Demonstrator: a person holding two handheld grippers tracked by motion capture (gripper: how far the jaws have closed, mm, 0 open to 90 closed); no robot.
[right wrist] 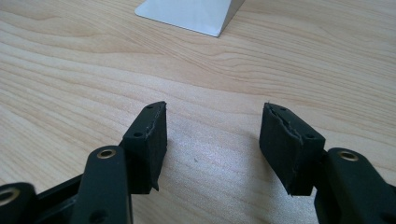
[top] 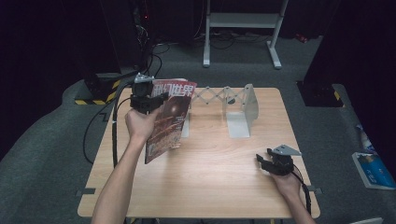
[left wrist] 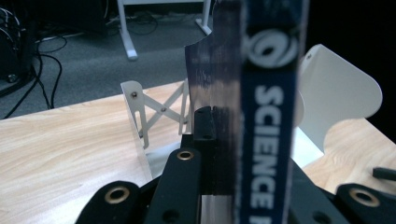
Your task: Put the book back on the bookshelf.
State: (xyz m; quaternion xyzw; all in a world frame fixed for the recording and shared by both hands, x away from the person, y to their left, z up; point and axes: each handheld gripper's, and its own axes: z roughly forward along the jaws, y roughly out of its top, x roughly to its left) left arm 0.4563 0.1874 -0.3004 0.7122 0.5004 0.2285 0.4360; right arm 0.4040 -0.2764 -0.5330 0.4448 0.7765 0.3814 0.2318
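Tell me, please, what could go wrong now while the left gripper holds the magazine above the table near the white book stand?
1. The left gripper pinches the magazine only at its spine edge near the top, so the pages hang tilted and might sag or slip out.
2. The expanding book stand is light-looking; the magazine's lower corner could push its near plate instead of sliding in.
3. The right gripper rests open, far from the stand, so nothing steadies it.

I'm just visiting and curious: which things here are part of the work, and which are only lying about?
In use:
magazine, clamped in the left hand-held gripper
expandable white book rack
wooden table

Lying about:
blue book on the floor
white frame stand
floor cables
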